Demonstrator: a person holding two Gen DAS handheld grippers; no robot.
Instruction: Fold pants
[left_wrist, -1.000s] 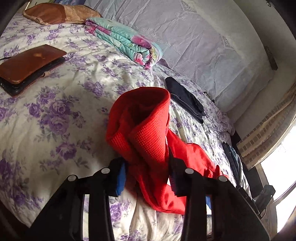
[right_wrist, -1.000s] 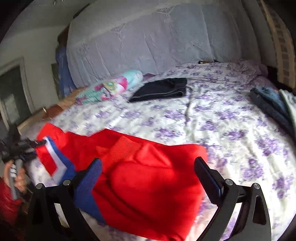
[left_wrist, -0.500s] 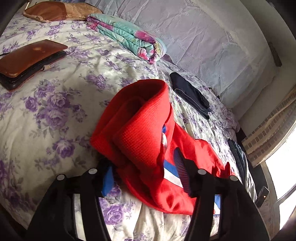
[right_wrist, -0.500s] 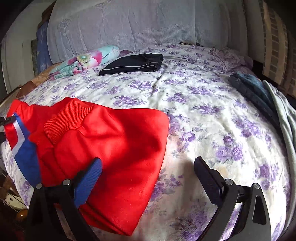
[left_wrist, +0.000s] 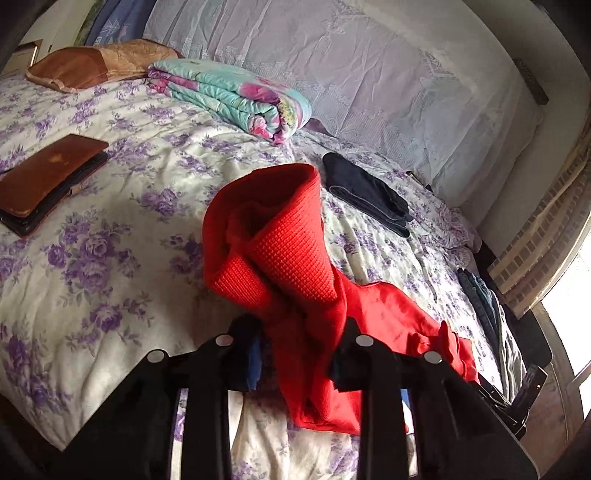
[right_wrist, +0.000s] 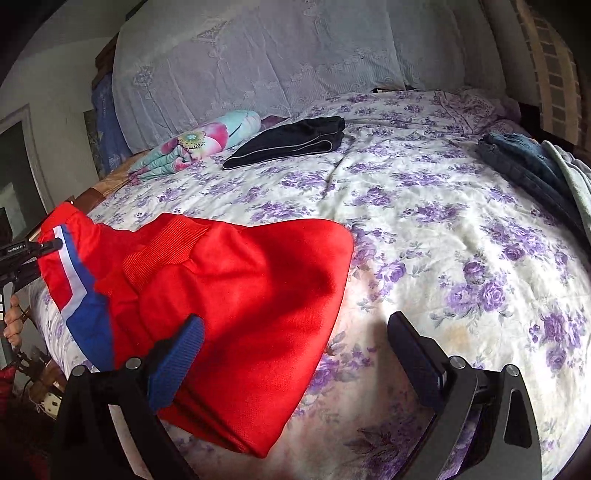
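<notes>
While the left gripper (left_wrist: 299, 354) closes its fingers on the red pants (left_wrist: 291, 258), bunched on the bed (left_wrist: 110, 236), the pinch should gather both layers near the ribbed band. Dark folded clothes (left_wrist: 365, 195) lie just beyond.

From the right wrist, the right gripper (right_wrist: 295, 347) hangs released over the pants' edge; it should catch that loose corner. Jeans (right_wrist: 524, 162) sit well apart.

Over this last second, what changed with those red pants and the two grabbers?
The left gripper opened, then is closing on the red pants, lifting that bunched end. The right gripper dipped, open, its left finger over the pants. The dark folded garment and quilt stayed put.
</notes>
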